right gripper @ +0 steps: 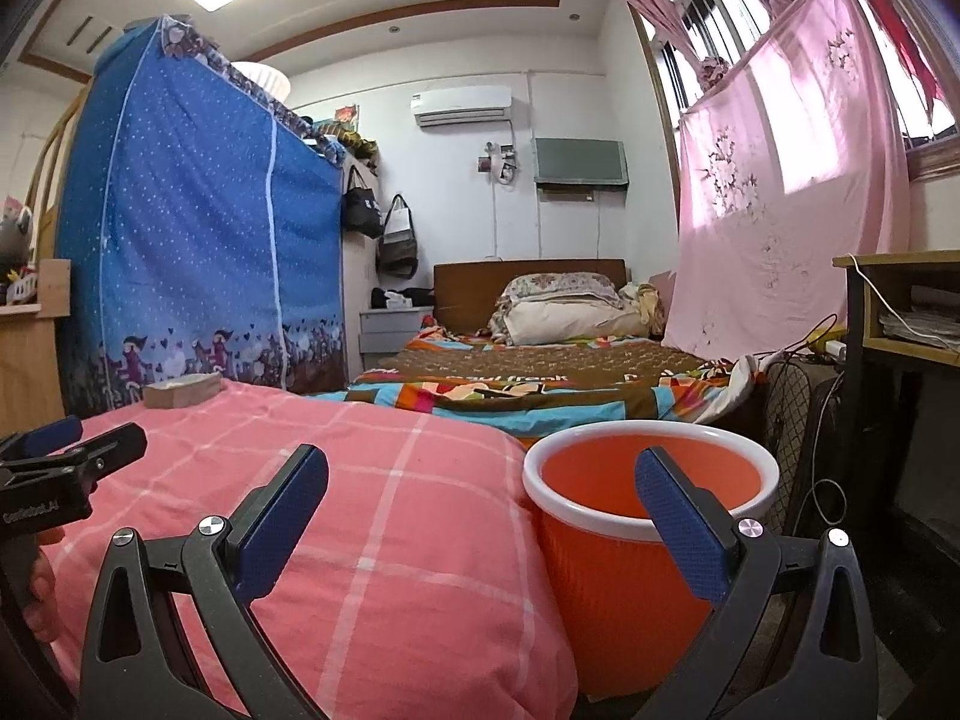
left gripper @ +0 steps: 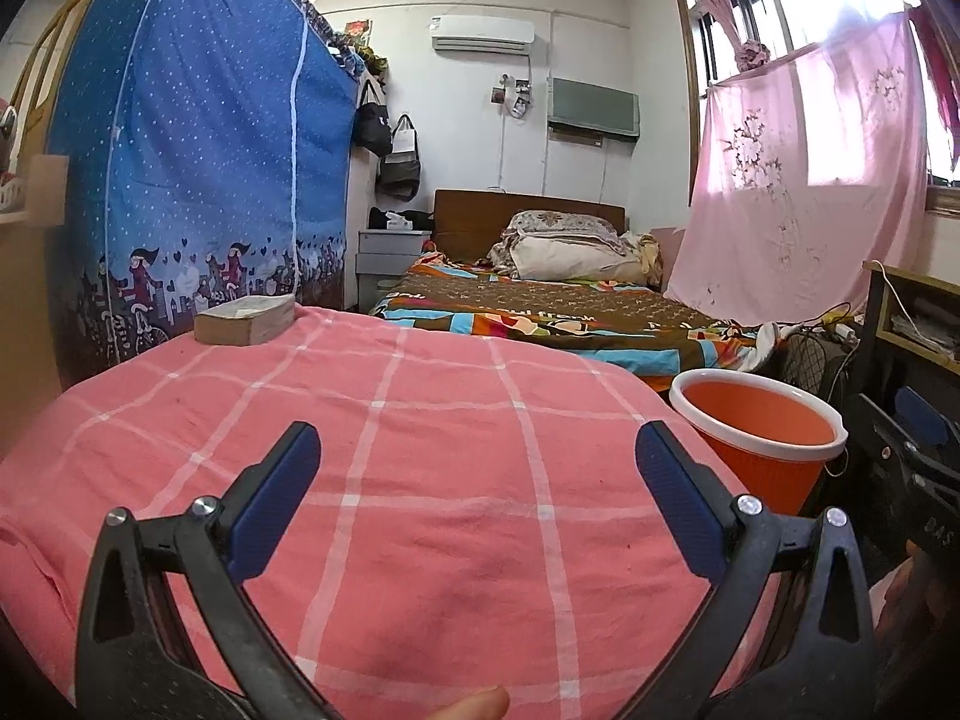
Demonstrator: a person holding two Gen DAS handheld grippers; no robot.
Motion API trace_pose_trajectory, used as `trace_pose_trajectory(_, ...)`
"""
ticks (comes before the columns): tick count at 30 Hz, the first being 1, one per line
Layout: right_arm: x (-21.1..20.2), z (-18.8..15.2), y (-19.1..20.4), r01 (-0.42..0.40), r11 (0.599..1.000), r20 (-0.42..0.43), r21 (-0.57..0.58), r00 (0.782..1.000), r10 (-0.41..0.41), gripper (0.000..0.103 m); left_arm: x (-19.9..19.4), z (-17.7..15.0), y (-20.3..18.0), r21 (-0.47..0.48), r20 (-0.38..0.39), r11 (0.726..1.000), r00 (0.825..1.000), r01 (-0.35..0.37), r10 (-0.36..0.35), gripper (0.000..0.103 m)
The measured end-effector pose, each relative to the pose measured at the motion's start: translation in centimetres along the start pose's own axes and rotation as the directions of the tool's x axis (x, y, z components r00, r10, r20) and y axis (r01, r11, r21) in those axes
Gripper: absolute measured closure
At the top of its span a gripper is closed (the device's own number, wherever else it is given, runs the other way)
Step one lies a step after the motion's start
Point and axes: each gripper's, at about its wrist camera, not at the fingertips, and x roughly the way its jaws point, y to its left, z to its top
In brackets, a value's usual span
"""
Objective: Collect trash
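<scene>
An orange wastebasket point(right gripper: 636, 576) with a white rim stands on the floor just beside a surface draped in a pink checked cloth point(left gripper: 420, 480), its inside showing bare orange in both views. No loose trash can be made out on the cloth.

The right gripper point(right gripper: 480, 510) hangs with its jaws spread wide and nothing between them — one blue-padded finger over the pink cloth, the other in front of the wastebasket's mouth. The left gripper point(left gripper: 477, 486) is likewise wide apart and holds nothing, poised over the middle of the cloth; from the right wrist view its black clamp and blue pad jut in at the left edge. A fingertip point(left gripper: 474, 705) of the person shows at the bottom of the left wrist view.

At the cloth's far left corner lies a thick, worn book point(left gripper: 245, 319). Behind it rises a blue polka-dot fabric wardrobe point(left gripper: 198, 150) — bags hang beside it. Beyond, a bed point(left gripper: 540, 306) with a patterned brown coverlet and folded bedding reaches the back wall, where an air conditioner point(left gripper: 483, 33) is mounted. A pink floral curtain point(left gripper: 804, 180) covers the window on the right.
</scene>
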Motion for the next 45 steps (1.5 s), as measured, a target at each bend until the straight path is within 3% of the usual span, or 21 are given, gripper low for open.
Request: trace_pose_trajectory(45, 0.15, -0.43, -0.56, 0.013, 0.999, -0.010, 0.033, 1.000, -0.013, 0.000, -0.04, -0.68, -0.18, 0.015, -0.011, 1.000, 1.000, 0.000, 0.000, 0.000)
